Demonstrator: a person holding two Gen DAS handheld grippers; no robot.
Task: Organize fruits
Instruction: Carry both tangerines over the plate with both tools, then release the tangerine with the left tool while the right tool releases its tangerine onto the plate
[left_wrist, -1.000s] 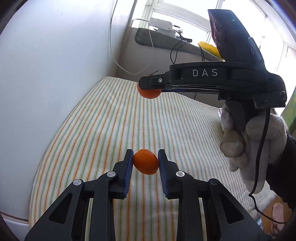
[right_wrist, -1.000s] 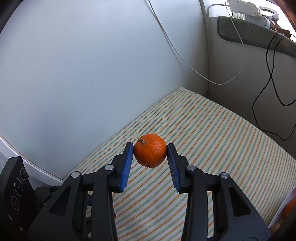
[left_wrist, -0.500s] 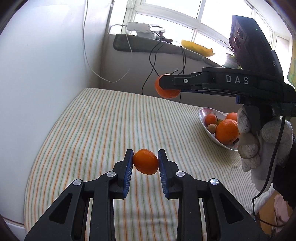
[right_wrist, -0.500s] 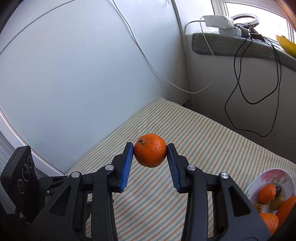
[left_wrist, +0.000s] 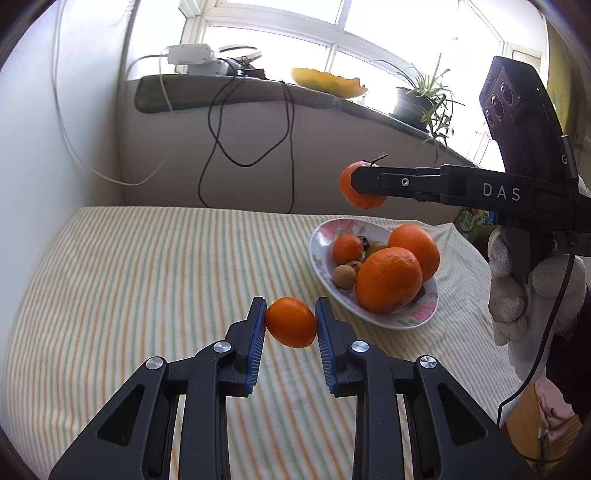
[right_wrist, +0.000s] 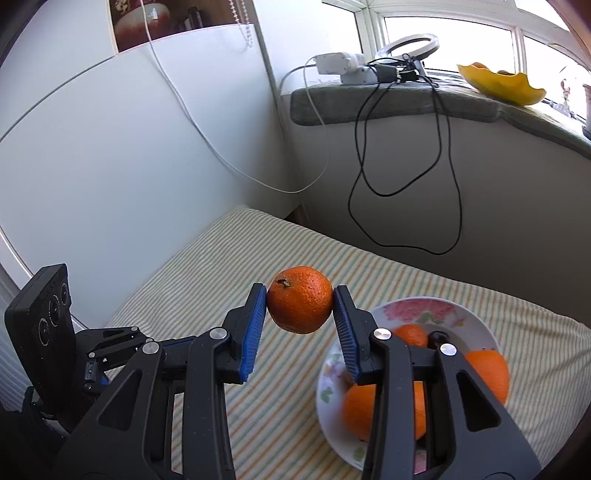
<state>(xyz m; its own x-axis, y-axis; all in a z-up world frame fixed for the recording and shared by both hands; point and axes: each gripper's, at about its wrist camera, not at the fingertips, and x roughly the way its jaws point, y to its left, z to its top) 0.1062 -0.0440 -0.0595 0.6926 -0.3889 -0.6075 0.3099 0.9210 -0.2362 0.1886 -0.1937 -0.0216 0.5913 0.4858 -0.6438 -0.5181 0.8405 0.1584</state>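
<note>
My left gripper (left_wrist: 290, 322) is shut on a small smooth orange fruit (left_wrist: 291, 326) and holds it above the striped tablecloth (left_wrist: 147, 280), just left of the floral bowl (left_wrist: 400, 320). My right gripper (right_wrist: 300, 300) is shut on a mandarin (right_wrist: 300, 299) and holds it in the air at the bowl's (right_wrist: 417, 307) left rim. In the left wrist view the right gripper (left_wrist: 360, 182) and its mandarin (left_wrist: 347, 190) hang above the bowl's far side. The bowl holds two big oranges (left_wrist: 388, 278), a small mandarin (left_wrist: 347, 248) and a brown longan (left_wrist: 343, 276).
A grey wall (left_wrist: 258, 155) with hanging black cables (left_wrist: 221, 147) backs the table. The windowsill above carries a white power adapter (left_wrist: 190, 53), a yellow dish (left_wrist: 327, 83) and a potted plant (left_wrist: 417, 99). A white appliance wall (right_wrist: 110, 166) stands on the left.
Both grippers have swung right with their fruits held. The bowl has come fully into both views, and the right gripper's mandarin now hangs over it.
</note>
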